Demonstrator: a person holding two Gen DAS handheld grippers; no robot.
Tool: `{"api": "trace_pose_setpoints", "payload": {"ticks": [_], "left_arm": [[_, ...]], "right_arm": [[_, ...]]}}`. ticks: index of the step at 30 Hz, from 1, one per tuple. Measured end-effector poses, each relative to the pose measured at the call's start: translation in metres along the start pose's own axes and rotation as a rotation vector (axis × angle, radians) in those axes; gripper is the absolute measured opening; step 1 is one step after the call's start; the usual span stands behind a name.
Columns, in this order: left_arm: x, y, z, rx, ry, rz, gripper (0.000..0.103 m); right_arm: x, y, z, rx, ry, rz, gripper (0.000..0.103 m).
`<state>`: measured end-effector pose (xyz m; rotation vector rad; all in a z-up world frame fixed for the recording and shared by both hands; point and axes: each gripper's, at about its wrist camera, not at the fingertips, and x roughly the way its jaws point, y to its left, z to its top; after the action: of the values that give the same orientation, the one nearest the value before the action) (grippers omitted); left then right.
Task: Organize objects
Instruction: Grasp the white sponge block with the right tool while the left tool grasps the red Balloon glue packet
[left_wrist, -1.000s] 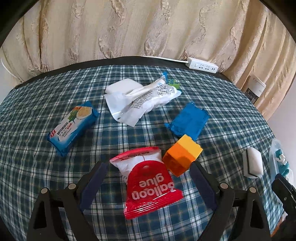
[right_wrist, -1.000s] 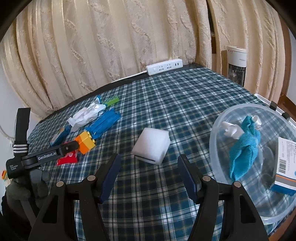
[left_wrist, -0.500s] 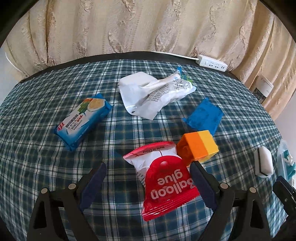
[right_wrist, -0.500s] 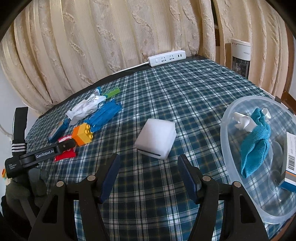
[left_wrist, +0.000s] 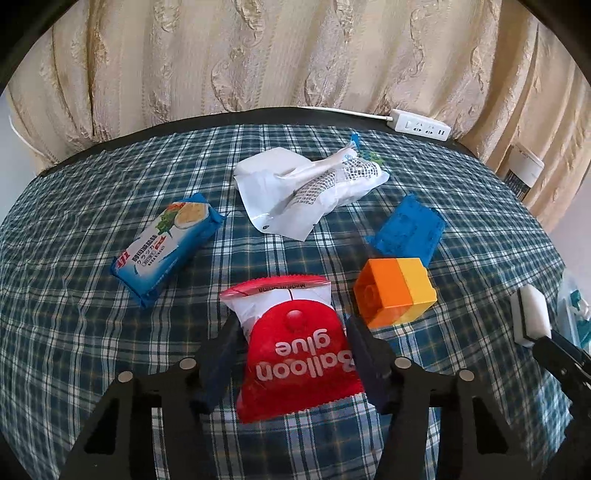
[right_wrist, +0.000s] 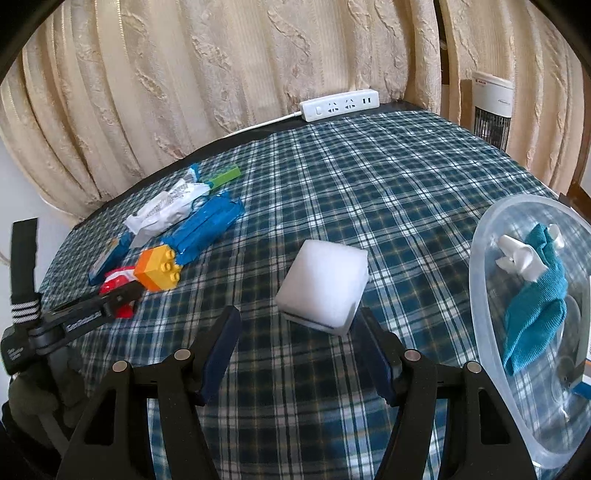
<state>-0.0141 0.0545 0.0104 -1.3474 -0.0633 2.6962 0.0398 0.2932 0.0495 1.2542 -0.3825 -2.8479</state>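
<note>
A red and white "Balloon glue" packet (left_wrist: 295, 347) lies on the plaid tablecloth, between the fingers of my left gripper (left_wrist: 291, 325). The jaws are closing and the pads meet both of its side edges. An orange and yellow toy brick (left_wrist: 395, 291) sits just right of it. In the right wrist view a white sponge block (right_wrist: 325, 284) lies on the cloth just ahead of my right gripper (right_wrist: 298, 317), closer to the right finger. That gripper is open and touches nothing.
A blue biscuit pack (left_wrist: 166, 243), a crumpled white wrapper (left_wrist: 306, 188) and a flat blue pack (left_wrist: 406, 229) lie farther back. A clear plastic bowl (right_wrist: 480, 258) at the right holds a teal cloth (right_wrist: 535, 302). A power strip (right_wrist: 340, 103) lies by the curtain.
My left gripper's jaws have come in from wide apart to the packet's sides. The right gripper has edged closer to the white sponge.
</note>
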Motion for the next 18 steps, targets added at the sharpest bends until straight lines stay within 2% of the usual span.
{"api": "trace_pose_setpoints", "payload": {"ticks": [18], "left_arm": [[-0.018, 0.002, 0.003, -0.021, -0.063, -0.031, 0.059]], "right_arm": [[0.029, -0.001, 0.016, -0.002, 0.011, -0.073, 0.066]]}}
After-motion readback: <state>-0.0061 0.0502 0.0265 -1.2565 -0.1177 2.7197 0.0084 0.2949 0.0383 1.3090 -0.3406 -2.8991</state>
